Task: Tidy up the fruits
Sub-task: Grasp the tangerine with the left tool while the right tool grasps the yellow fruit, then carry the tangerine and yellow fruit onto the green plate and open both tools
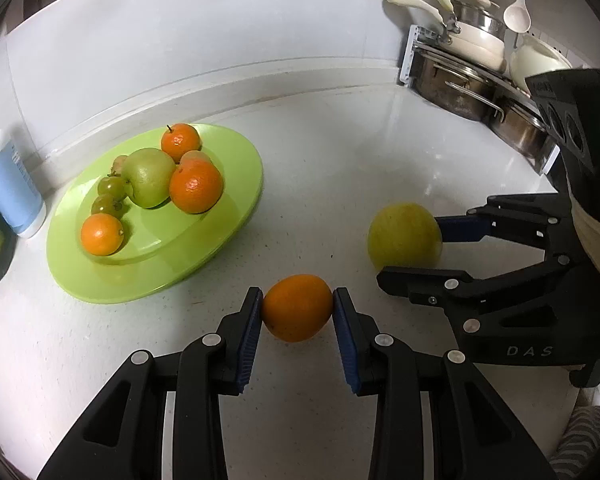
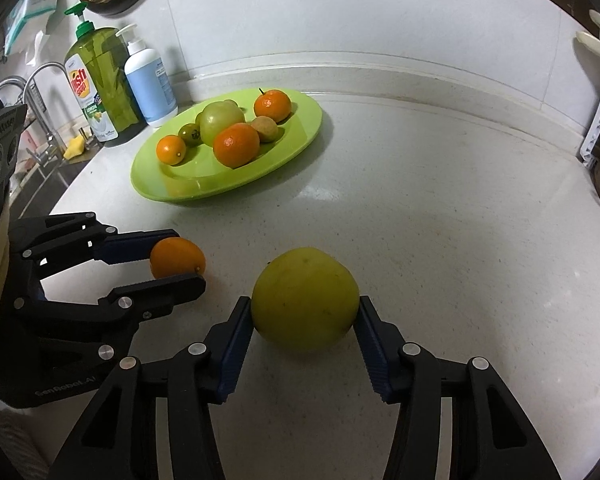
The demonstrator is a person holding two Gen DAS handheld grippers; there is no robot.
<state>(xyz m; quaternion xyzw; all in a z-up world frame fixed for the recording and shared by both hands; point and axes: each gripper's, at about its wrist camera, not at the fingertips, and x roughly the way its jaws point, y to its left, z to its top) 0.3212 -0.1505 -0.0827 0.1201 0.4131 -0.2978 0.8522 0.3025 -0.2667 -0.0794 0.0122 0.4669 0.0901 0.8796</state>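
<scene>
From the left wrist camera, a pale speckled kitchen counter [image 1: 324, 168] runs back to a white wall, with stacked steel pots and white pans [image 1: 472, 68] in the far right corner and a blue-labelled pump bottle [image 1: 10, 184] at the left edge. A lime-green plate [image 1: 204, 248] sits left of centre, carrying three oranges, a large green apple [image 1: 150, 178] and a few small green and brownish fruits packed close together. Near the lens, the left gripper [image 1: 298, 308] has its blue pads pressed on either side of an orange [image 1: 297, 307], pinching it just over the counter. To the right, the right gripper [image 1: 410, 246] closes around a yellow-green apple [image 1: 404, 236] (slightly blurred).

From the right wrist camera, the same counter [image 2: 440, 208] curves toward the wall, with a green dish-soap bottle [image 2: 100, 80] and the blue-labelled bottle [image 2: 150, 80] standing just behind the plate [image 2: 220, 184], and a sink tap [image 2: 40, 80] at far left. The right gripper [image 2: 305, 312] pinches the yellow-green apple [image 2: 305, 300] between its pads, near the counter, well in front of the plate. At left, the left gripper [image 2: 178, 258] holds the orange [image 2: 177, 258] between its two fingers.
</scene>
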